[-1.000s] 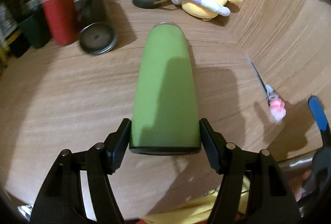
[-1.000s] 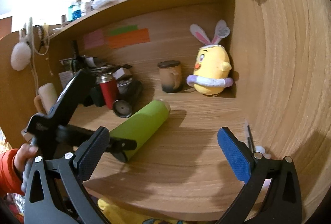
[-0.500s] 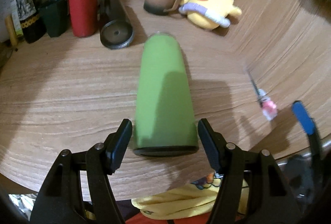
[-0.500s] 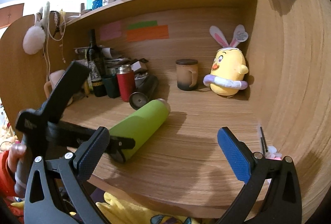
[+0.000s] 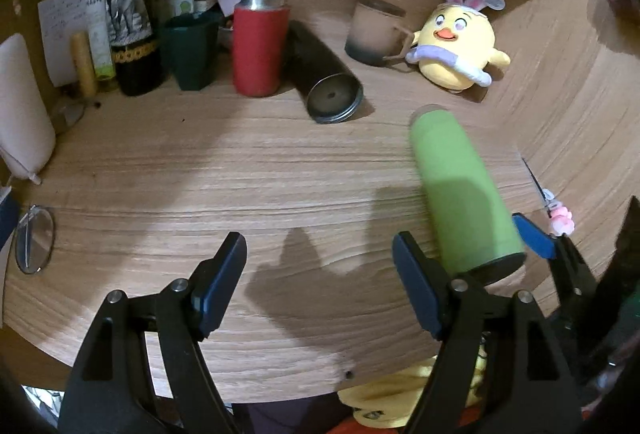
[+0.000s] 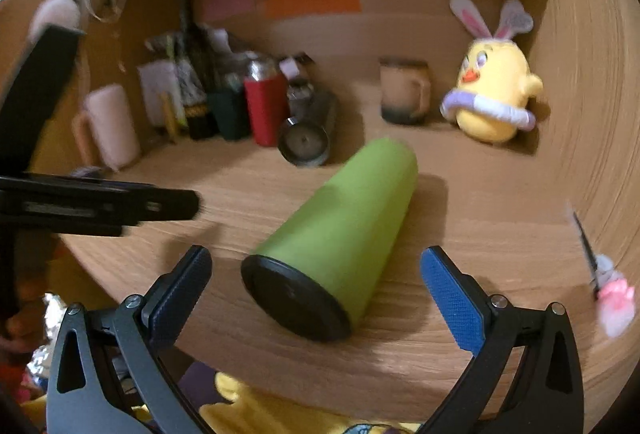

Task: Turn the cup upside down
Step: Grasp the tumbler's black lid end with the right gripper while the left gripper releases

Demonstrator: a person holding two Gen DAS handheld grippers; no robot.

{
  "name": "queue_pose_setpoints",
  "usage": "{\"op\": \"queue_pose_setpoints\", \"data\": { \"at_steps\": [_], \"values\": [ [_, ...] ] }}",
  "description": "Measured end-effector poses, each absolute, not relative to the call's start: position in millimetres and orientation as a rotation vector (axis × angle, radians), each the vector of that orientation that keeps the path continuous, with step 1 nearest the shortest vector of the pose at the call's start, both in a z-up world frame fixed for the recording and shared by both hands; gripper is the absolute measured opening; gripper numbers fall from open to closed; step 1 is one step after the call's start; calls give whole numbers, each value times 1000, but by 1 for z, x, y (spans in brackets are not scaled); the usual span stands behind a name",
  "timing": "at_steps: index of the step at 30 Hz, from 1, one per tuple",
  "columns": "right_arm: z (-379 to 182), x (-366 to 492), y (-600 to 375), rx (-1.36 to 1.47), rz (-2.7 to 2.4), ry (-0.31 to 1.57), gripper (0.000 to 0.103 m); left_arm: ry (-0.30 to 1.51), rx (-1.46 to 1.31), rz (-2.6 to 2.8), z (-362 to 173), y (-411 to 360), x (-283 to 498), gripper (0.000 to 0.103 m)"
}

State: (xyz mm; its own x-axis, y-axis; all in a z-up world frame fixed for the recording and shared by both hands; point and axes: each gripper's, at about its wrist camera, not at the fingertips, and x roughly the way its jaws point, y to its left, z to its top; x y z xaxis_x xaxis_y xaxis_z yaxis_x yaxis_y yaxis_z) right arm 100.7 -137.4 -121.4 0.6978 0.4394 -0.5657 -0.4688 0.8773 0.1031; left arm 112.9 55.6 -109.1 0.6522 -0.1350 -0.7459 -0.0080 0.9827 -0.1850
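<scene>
A green cup with a black base lies on its side on the wooden desk, its base toward me. My left gripper is open and empty, to the left of the cup, with its right finger beside the base. In the right wrist view the cup lies just beyond and between the fingers of my open right gripper, its black base nearest. The left gripper's arm shows as a dark bar at the left there.
At the back stand a red flask, a black tumbler on its side, a beige mug, a yellow plush chick, a dark bottle and a green pot. A pink-ended pen lies at right. Glasses lie at left.
My left gripper has let go of the green cup and moved off to the left. My right gripper has moved in close, so the cup's base now sits between its open fingers.
</scene>
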Motion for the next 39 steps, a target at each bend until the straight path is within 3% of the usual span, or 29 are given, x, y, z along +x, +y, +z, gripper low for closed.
{"op": "queue_pose_setpoints", "data": {
  "at_steps": [3, 7, 20, 31, 35, 39],
  "values": [
    [-133, 105, -135, -57, 454, 632, 103, 853, -158, -74, -113, 56, 113, 75],
    [-138, 105, -143, -47, 409, 619, 80, 829, -126, -92, -112, 48, 113, 75],
    [-120, 86, -168, -33, 393, 513, 65, 710, -59, -220, -81, 11, 94, 75],
    [-76, 64, -170, 4, 503, 453, 63, 578, -3, -304, -36, 1, 70, 75],
    [-54, 63, -170, 1, 522, 395, 63, 543, -19, -348, -21, -1, 71, 83],
    [-36, 70, -166, -15, 537, 349, 63, 518, -38, -404, -7, -3, 80, 83]
  ]
}}
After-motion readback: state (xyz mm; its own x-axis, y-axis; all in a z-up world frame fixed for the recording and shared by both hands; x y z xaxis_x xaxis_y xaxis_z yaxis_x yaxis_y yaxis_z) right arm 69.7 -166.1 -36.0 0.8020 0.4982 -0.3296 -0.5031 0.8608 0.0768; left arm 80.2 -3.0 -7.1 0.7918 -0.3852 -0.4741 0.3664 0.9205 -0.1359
